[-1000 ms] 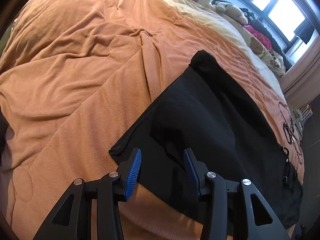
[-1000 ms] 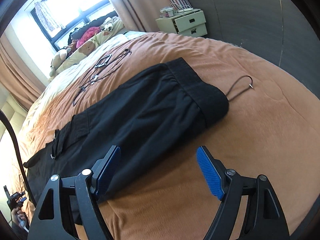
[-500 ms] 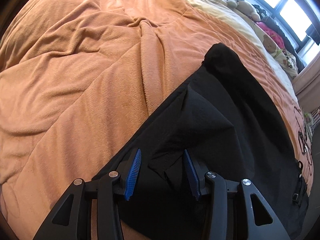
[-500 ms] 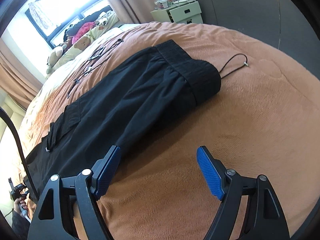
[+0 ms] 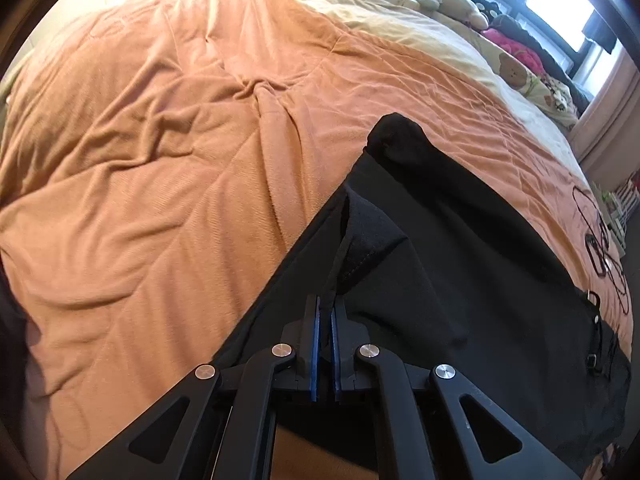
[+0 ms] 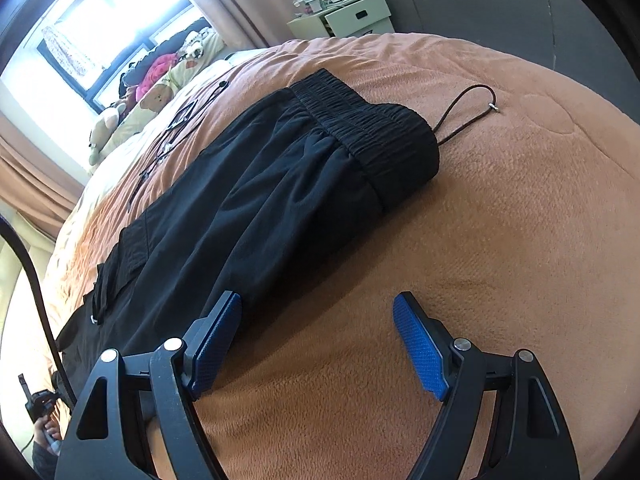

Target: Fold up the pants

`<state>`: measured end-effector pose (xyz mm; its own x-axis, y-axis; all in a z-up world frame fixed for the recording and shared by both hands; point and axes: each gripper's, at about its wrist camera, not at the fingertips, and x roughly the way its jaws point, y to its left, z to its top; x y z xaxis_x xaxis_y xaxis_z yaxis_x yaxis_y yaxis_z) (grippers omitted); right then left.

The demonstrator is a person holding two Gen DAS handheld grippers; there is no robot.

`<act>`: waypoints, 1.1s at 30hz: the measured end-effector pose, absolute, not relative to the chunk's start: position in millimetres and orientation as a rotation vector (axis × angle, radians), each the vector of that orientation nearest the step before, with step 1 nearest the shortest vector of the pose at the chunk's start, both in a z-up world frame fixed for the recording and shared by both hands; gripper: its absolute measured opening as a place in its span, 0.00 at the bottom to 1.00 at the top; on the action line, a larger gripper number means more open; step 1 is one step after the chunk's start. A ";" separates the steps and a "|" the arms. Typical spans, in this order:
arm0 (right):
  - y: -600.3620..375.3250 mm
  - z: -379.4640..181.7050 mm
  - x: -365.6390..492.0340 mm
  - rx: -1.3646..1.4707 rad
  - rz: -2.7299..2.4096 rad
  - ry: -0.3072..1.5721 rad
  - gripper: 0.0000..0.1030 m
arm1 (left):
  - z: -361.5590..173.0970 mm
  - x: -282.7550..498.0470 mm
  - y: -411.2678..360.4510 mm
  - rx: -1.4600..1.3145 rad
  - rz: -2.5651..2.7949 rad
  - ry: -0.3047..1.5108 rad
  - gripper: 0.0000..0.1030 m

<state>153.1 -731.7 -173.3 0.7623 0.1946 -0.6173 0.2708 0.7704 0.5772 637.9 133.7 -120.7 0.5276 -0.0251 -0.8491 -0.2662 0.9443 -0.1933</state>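
At the bottom centre of the left wrist view, the left tongs (image 5: 325,312) have just clenched on a fold, probably the hem, of the black pants (image 5: 460,264) spread across the bed (image 5: 160,160), while the right tongs (image 6: 318,316) gape empty beside the near edge, so next comes gripping there and carrying the leg toward the waistband (image 6: 372,128).

Both wrist cameras look steeply down along their fingers, close over the bed (image 5: 168,184): the left from the pants' (image 5: 460,264) hem end, the right from near the waistband, sharing pants and far window (image 6: 100,28).
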 end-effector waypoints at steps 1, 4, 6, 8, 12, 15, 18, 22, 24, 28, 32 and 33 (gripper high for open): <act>-732.1 -172.8 152.2 0.705 -0.046 0.718 0.76 | -116.1 637.3 132.6 -0.304 0.150 1.013 0.05; -733.8 -170.7 150.0 0.702 -0.053 0.721 0.76 | -107.0 627.0 134.9 -0.253 0.172 1.026 0.06; -735.8 -170.3 149.0 0.704 -0.055 0.721 0.76 | -104.5 623.3 137.3 -0.206 0.206 1.039 0.11; -737.2 -171.3 146.4 0.710 -0.054 0.722 0.76 | -105.0 622.0 139.0 -0.173 0.264 1.064 0.33; -737.9 -169.8 143.7 0.712 -0.047 0.722 0.76 | -102.2 608.4 146.1 -0.214 0.271 1.029 0.61; -738.6 -169.5 142.5 0.716 -0.042 0.720 0.76 | -107.3 600.6 148.1 -0.290 0.237 1.043 0.61; -741.3 -169.2 142.4 0.729 -0.033 0.712 0.76 | -117.1 594.8 146.5 -0.367 0.199 1.061 0.60; -743.6 -172.9 144.6 0.763 -0.018 0.707 0.76 | -131.3 589.9 141.4 -0.464 0.150 1.073 0.47; -744.1 -174.8 146.4 0.784 -0.009 0.704 0.76 | -141.3 591.0 139.7 -0.520 0.133 1.090 0.44; -746.1 -179.5 150.3 0.839 0.030 0.680 0.76 | -155.2 591.4 134.8 -0.579 0.114 1.103 0.44; -746.7 -183.3 156.9 0.864 0.061 0.672 0.76 | -163.1 593.8 134.3 -0.611 0.119 1.088 0.43; -746.8 -184.0 159.7 0.859 0.064 0.672 0.76 | -164.0 594.0 134.8 -0.614 0.125 1.083 0.39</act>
<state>159.7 -746.8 -184.0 0.7940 0.3131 -0.5211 0.2090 0.6643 0.7176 594.0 134.8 -164.0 0.4793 -0.1964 -0.8554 -0.3860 0.8282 -0.4064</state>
